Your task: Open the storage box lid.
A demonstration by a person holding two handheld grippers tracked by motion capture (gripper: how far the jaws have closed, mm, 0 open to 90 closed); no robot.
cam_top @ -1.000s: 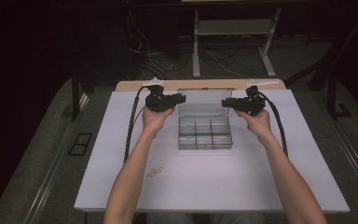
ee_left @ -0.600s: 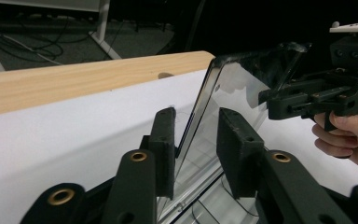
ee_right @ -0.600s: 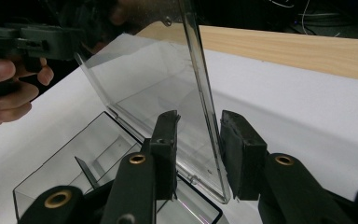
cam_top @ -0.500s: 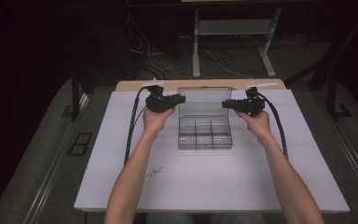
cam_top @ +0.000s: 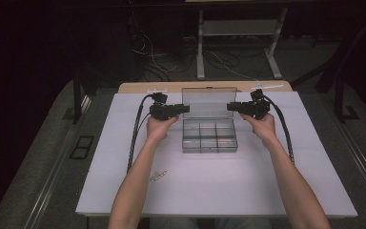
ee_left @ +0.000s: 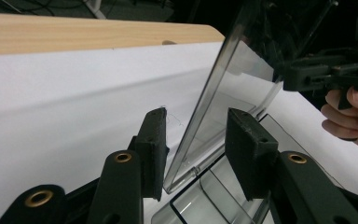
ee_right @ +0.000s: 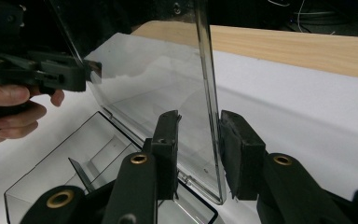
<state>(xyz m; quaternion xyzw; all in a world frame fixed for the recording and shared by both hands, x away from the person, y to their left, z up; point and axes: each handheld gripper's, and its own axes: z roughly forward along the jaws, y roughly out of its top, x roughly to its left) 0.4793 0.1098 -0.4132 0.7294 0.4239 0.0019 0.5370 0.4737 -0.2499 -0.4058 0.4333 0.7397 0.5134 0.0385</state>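
A clear plastic box (cam_top: 209,136) with small compartments sits in the middle of the white bench (cam_top: 124,191), its lid (cam_top: 208,101) standing upright at the far side. The left gripper (cam_top: 185,109) comes at the lid's left edge and the right gripper (cam_top: 229,107) at its right edge. In the left gripper view the fingers (ee_left: 153,151) stand apart on either side of the lid's edge, not pressed against it. In the right gripper view the fingers (ee_right: 240,151) also straddle the edge with a narrow gap, open. A small metal chain (cam_top: 157,176) lies on the bench near the person's left forearm, well apart from the box. Beyond the bench, cables (cam_top: 162,57) trail across the dark floor beside a metal stand (cam_top: 238,28)
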